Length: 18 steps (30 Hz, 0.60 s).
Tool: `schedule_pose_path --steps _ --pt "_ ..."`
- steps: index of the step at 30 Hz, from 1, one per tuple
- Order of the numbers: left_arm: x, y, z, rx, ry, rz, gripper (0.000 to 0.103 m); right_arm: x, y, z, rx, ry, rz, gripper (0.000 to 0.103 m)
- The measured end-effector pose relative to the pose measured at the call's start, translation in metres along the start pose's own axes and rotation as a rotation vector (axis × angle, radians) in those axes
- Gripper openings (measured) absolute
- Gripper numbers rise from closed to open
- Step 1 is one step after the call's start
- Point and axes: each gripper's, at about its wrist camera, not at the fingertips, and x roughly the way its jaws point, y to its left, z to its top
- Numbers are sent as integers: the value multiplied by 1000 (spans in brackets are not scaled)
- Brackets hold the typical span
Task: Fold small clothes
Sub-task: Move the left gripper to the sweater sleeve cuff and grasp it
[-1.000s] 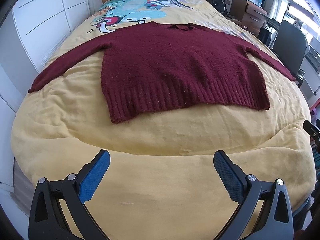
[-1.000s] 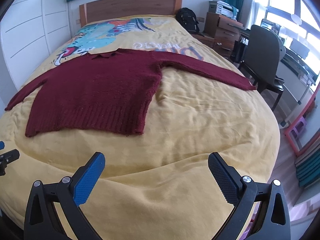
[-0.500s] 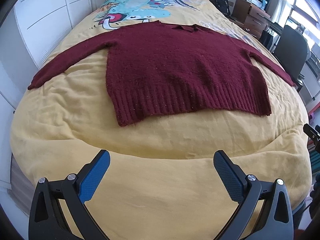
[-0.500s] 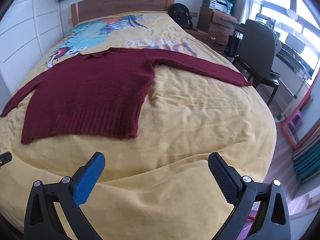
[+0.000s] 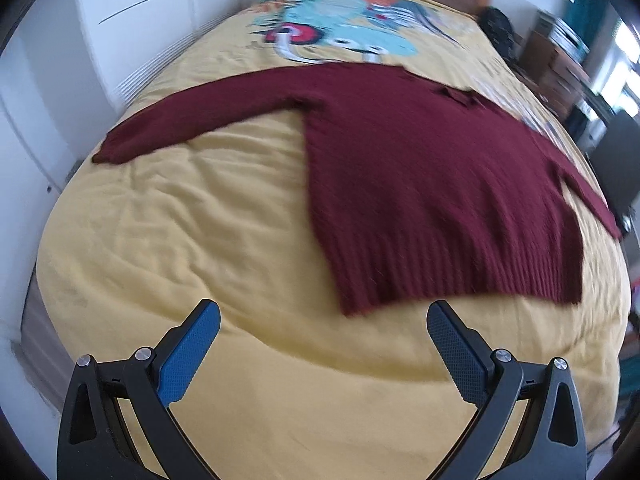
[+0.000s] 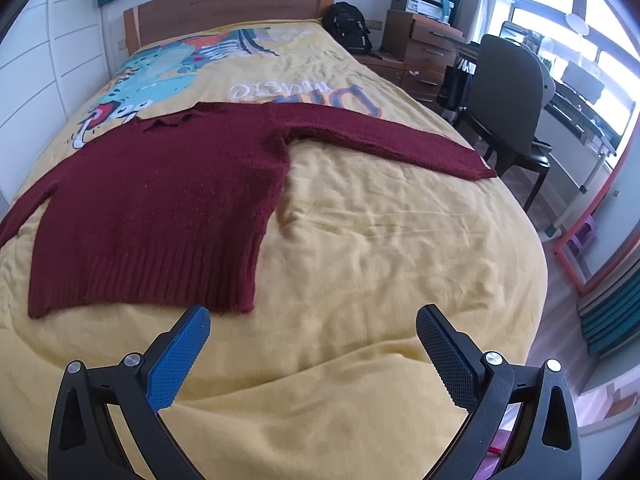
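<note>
A dark red knitted sweater (image 5: 420, 168) lies flat on the yellow bedspread (image 5: 192, 216), sleeves spread out to both sides, ribbed hem toward me. In the right wrist view the sweater (image 6: 168, 200) fills the left half, its right sleeve (image 6: 392, 140) reaching toward the bed's right edge. My left gripper (image 5: 323, 320) hovers open just short of the hem's left corner, nothing between its fingers. My right gripper (image 6: 313, 322) is open too, just short of the hem's right corner (image 6: 240, 304). The left wrist view is blurred.
The bed has a wooden headboard (image 6: 224, 8) and a white wardrobe (image 5: 120, 20) close along its left side. Right of the bed stand a black chair (image 6: 508, 92), a desk, wooden drawers (image 6: 424, 48) and a black backpack (image 6: 346, 26).
Both grippers have moved forward toward the sweater's hem. The left view has swung leftward, so the sweater's left sleeve and hem corner now sit nearer its centre. The sweater has not moved.
</note>
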Motion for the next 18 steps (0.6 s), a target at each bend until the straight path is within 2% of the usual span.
schedule_pose_path --steps 5,10,18 --pt "5 48 34 -116 -13 41 102 10 1 11 1 8 -9 103" --pt "21 111 67 -265 -4 72 102 17 3 19 5 13 -27 103" --pt "49 187 103 -390 12 152 102 29 1 33 31 27 -65 103"
